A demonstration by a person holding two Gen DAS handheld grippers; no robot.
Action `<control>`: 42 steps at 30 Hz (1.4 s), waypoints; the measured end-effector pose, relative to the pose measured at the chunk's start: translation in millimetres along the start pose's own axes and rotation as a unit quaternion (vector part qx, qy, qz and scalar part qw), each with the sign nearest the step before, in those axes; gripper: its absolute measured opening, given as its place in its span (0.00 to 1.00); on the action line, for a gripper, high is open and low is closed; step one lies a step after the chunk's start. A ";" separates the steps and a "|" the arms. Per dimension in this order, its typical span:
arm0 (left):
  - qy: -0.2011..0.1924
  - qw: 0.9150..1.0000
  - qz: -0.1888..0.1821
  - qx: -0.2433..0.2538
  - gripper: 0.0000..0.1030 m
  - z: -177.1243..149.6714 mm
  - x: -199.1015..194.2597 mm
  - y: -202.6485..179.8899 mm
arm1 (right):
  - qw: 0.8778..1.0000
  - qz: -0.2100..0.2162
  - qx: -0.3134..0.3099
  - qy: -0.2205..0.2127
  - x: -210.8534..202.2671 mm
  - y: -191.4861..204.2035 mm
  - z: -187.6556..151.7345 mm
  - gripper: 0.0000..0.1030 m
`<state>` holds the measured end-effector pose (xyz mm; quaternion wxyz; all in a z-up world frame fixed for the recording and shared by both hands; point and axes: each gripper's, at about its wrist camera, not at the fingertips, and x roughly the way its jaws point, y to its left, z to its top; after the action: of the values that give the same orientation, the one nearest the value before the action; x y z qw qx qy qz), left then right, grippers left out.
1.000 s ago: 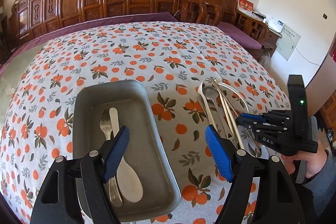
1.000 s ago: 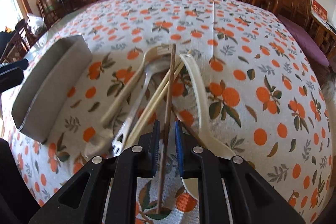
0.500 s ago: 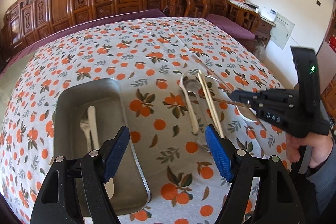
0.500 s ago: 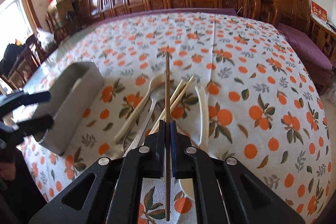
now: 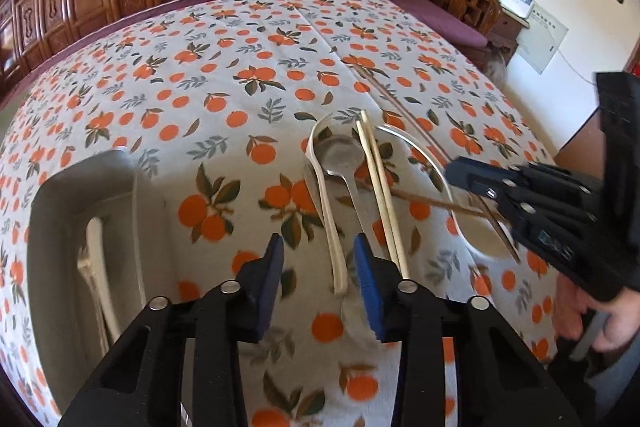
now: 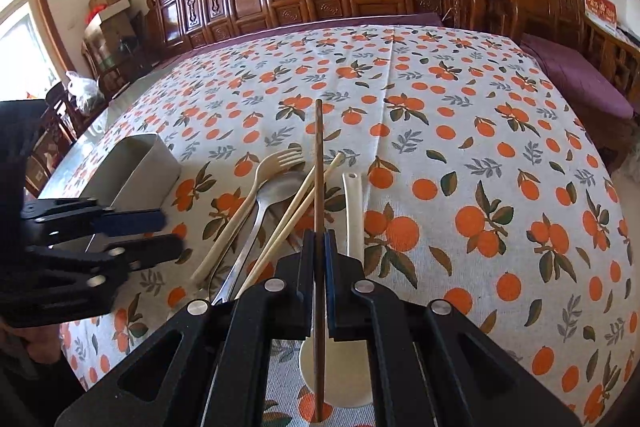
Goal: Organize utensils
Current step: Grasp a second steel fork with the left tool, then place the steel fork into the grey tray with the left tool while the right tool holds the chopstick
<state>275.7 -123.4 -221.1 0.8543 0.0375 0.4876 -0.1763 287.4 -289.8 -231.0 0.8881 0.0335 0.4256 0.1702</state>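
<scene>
While most utensils still lie loose on the cloth (image 6: 500, 99), task's maybe a third done. Tray (image 5: 44, 195) holds 2 pale pcs at least, prob a spoon + fork; rest of inside hidden. Right gripper (image 6: 319, 247) clamped tight on brown chopstick (image 6: 318, 155), lifted above the pile. Left gripper (image 5: 318, 269) jaws just narrowed, half-closed, nothing pinched; cream fork (image 6: 256, 191) handle lies btwn them. Still out: steel spoon (image 5: 340, 157), pale chopsticks (image 5: 380, 187), white spoon (image 6: 354, 211), 2nd brown stick.
</scene>
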 end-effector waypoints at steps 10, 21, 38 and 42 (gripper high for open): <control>0.033 0.999 0.010 -0.013 0.19 29.0 44.8 -2.9 | 1.000 0.012 0.013 -0.013 -5.8 -4.8 2.9 0.06; 0.033 0.999 0.000 -0.028 0.02 25.4 46.2 5.6 | 1.000 0.015 0.004 -0.008 -1.6 2.9 3.1 0.06; -0.025 0.999 0.032 -0.004 0.02 -8.7 -49.2 26.9 | 1.000 0.014 -0.001 -0.009 -2.9 44.4 1.6 0.06; -0.035 0.999 0.037 -0.010 0.02 -15.0 -68.8 37.4 | 1.000 0.014 -0.014 -0.010 -6.0 55.8 -0.7 0.06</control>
<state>244.2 -66.6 -174.7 0.8769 0.0412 0.4577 -0.1406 268.0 -239.5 -215.6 0.8904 0.0289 0.4137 0.1878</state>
